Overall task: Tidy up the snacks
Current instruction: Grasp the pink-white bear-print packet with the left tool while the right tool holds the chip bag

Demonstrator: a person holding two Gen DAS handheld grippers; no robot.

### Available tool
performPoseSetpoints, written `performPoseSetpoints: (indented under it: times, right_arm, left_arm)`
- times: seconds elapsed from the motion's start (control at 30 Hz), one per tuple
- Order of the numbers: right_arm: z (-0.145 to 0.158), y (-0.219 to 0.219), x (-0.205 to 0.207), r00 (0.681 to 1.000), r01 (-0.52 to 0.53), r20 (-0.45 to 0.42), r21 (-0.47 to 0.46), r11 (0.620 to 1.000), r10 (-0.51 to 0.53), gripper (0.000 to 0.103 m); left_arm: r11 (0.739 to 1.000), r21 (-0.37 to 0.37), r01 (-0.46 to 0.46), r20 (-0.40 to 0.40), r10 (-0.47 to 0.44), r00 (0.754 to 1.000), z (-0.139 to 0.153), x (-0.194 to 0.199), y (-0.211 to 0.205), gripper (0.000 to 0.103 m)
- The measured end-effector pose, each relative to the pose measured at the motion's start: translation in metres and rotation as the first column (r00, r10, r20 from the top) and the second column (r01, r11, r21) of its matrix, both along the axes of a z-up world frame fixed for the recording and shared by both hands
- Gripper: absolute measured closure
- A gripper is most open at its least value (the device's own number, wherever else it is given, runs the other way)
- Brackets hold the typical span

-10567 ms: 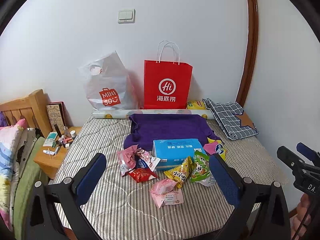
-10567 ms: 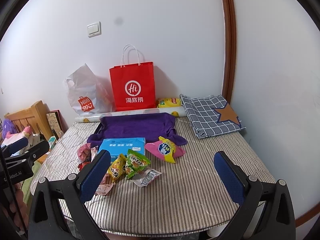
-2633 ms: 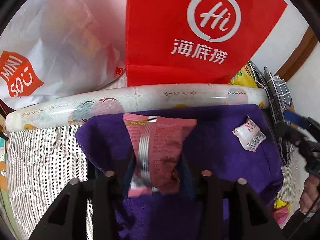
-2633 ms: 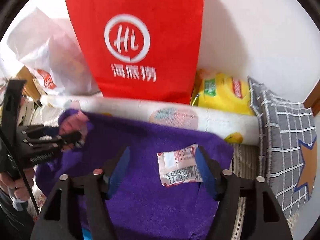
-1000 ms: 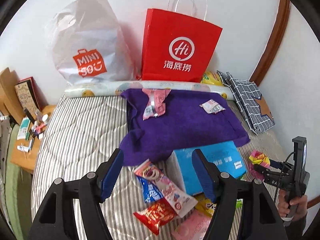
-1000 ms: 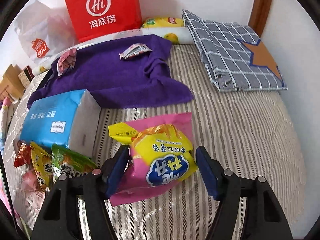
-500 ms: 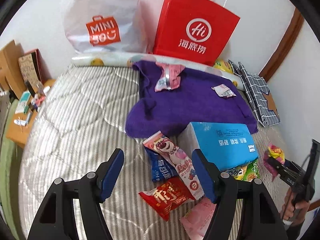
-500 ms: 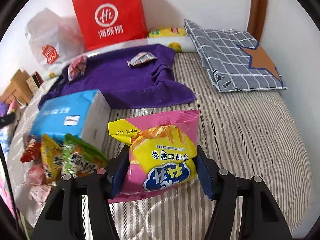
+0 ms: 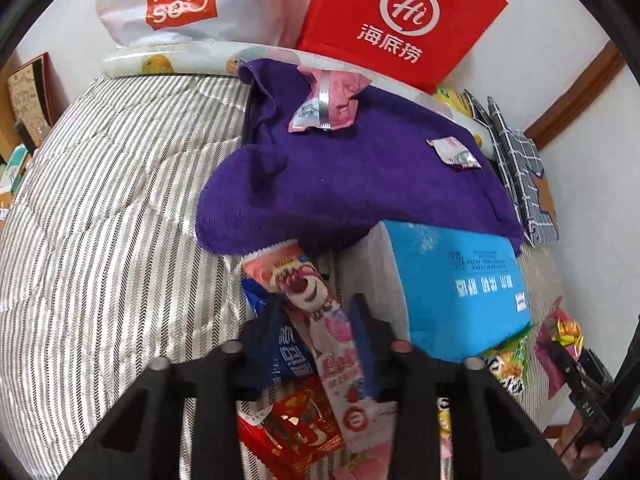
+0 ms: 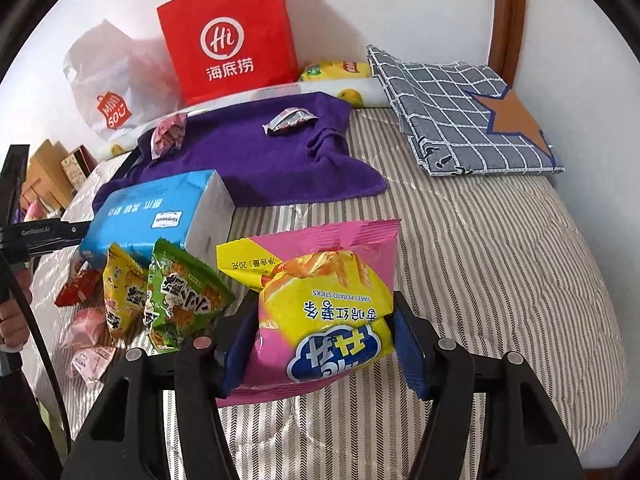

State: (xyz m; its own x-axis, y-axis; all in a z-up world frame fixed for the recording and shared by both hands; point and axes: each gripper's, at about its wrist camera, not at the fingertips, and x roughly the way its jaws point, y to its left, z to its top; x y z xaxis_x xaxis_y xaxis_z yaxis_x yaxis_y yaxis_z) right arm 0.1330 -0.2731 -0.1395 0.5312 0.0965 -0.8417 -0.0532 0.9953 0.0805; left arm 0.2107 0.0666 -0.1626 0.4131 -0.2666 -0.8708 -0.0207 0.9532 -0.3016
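My left gripper [image 9: 316,328] is shut on a long pink bear-print snack pack [image 9: 316,312] that lies over a blue packet [image 9: 286,354] and a red packet [image 9: 294,432]. My right gripper [image 10: 320,344] is shut on a pink and yellow sweet potato sticks bag [image 10: 326,304] and holds it above the striped bed. A purple towel [image 9: 352,184] holds a pink snack [image 9: 326,106] and a small silver-pink packet [image 9: 454,152]. Yellow [image 10: 120,300] and green [image 10: 180,300] bags lean by the blue tissue pack [image 10: 156,216].
A red paper bag [image 9: 400,24] and a white Miniso bag [image 9: 180,0] stand against the wall behind a rolled sheet [image 9: 168,60]. A grey checked cloth [image 10: 460,108] lies at the back right. A bedside table [image 9: 16,160] is at left.
My left gripper dropped onto the pile and closed on the pink bear-print pack. My right gripper closed tighter on the sweet potato bag and lifted it slightly.
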Motion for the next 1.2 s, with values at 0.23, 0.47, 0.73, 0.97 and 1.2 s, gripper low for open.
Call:
performPoseSetpoints:
  times: [0.23, 0.47, 0.73, 0.97, 1.2]
  right_arm:
    - [0.005, 0.008, -0.001, 1.000, -0.021, 0.023, 0.003, 1.000, 0.021, 0.041]
    - [0.000, 0.015, 0.002, 0.999, -0.032, 0.011, 0.007, 0.999, 0.032, 0.041]
    - [-0.002, 0.016, 0.000, 1.000, -0.026, 0.006, 0.008, 1.000, 0.026, 0.041]
    - [0.003, 0.018, -0.003, 0.999, -0.037, 0.017, 0.000, 0.999, 0.037, 0.041]
    - [0.000, 0.017, 0.002, 1.000, -0.029, 0.008, 0.011, 1.000, 0.029, 0.041]
  left_arm:
    - [0.998, 0.069, -0.009, 0.003, 0.009, 1.000, 0.004, -0.018, 0.014, 0.084]
    - [0.993, 0.115, -0.020, 0.012, 0.019, 1.000, -0.009, -0.014, 0.012, 0.073]
    - [0.994, 0.105, -0.002, 0.015, 0.000, 1.000, -0.002, -0.020, 0.018, 0.094]
    - [0.999, 0.049, -0.012, 0.044, 0.010, 0.999, 0.007, -0.029, 0.032, 0.051]
    - [0.995, 0.089, -0.040, 0.083, 0.033, 0.996, 0.022, -0.017, 0.038, 0.038]
